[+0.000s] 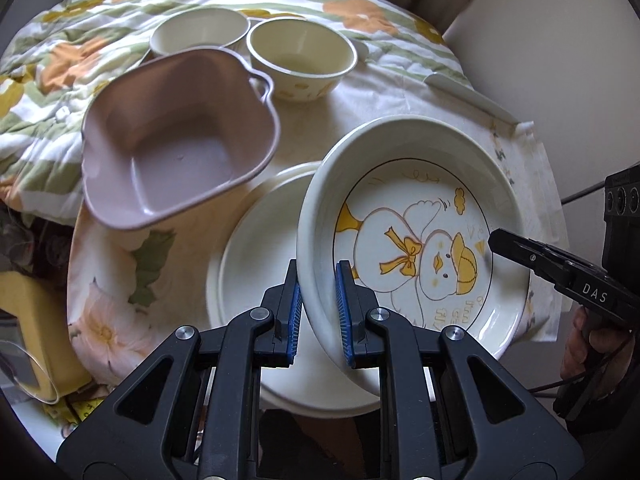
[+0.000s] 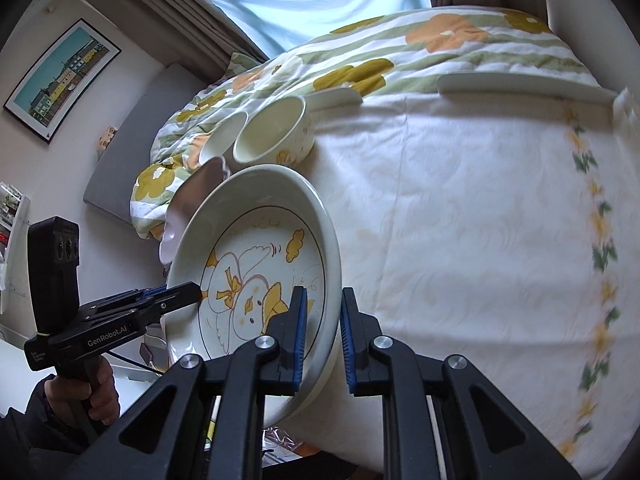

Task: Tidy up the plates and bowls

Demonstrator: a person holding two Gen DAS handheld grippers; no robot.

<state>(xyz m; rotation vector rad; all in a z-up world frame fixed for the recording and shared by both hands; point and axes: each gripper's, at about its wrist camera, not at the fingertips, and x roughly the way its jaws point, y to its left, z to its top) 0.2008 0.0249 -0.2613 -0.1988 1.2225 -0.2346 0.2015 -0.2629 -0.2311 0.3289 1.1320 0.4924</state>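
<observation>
Both grippers, left (image 1: 317, 308) and right (image 2: 324, 336), clamped opposite rims of the duck plate (image 1: 420, 240), held tilted over a plain plate (image 1: 256, 264), seemingly mid-stacking, so next it needed levelling and lowering, short of the far bowls (image 1: 302, 56).

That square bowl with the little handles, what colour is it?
The square bowl is a plain dusty mauve-pink, seen best in the left wrist view.

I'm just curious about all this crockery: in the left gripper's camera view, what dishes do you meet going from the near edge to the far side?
Left gripper → duck plate gripped at its rim → pink square bowl → cream bowl with yellow print → plain cream bowl.
</observation>
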